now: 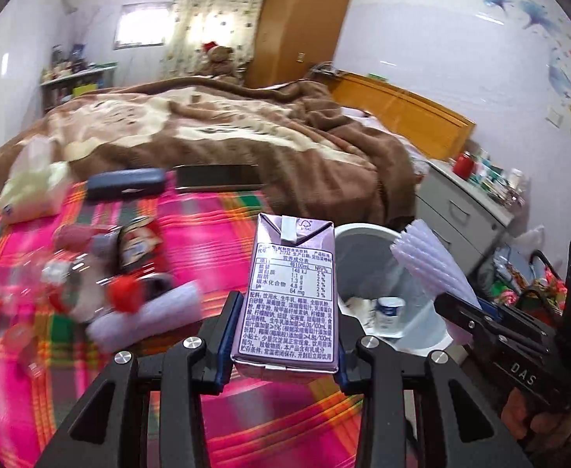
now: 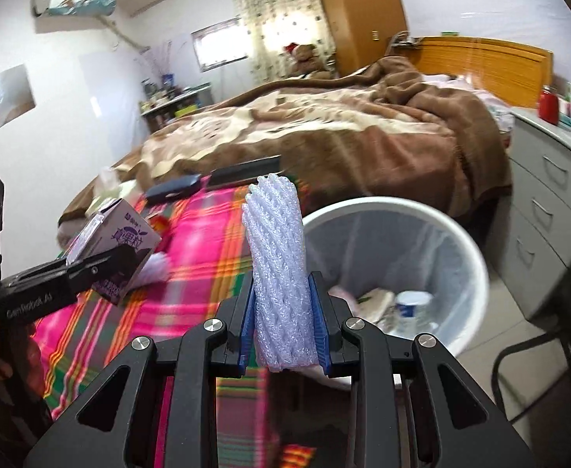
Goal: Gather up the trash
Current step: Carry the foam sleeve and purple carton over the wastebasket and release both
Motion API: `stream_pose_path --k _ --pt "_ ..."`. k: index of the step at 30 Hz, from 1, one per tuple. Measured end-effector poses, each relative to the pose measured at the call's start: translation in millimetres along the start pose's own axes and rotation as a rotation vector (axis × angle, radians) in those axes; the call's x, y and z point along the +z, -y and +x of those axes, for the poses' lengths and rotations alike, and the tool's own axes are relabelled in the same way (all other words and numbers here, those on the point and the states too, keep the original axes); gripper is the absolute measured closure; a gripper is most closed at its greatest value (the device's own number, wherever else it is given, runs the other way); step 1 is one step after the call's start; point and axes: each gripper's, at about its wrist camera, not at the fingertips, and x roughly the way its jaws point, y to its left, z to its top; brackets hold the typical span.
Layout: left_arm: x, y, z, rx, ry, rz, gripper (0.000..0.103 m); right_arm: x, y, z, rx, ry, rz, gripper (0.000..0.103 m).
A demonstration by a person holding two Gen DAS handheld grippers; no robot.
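Your left gripper (image 1: 285, 335) is pinching the purple drink carton (image 1: 291, 292) low on its side walls, long axis upright, sealed top pointing away from you over the bed's plaid blanket (image 1: 207, 234); it is probably light and crushable, so squeeze gently. Your right gripper (image 2: 285, 327) is clamping the white foam net sleeve (image 2: 279, 273), soft and springy, standing upright just beside the white bin (image 2: 476, 273).

A purple drink carton (image 1: 291, 296) stands upright, clamped; a white foam net sleeve (image 2: 279, 273) stands pinched beside the white, lined bin (image 2: 476, 257).
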Motion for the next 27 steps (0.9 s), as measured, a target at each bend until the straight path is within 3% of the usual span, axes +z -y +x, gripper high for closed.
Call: stream_pose_path --k 7,14,27 --pt "8.8 48.7 37.7 -0.067 -0.041 0.066 0.063 4.3 30.3 3.5 -0.087 -0.004 0.035 0.076" --pt "6.8 75.4 63.1 -0.062 -0.064 0.109 0.063 2.8 59.0 10.0 -0.153 -0.028 0.085 0.076" --pt "12.8 97.1 96.5 -0.065 -0.098 0.131 0.063 5.1 79.2 25.2 -0.18 -0.074 0.1 0.076"
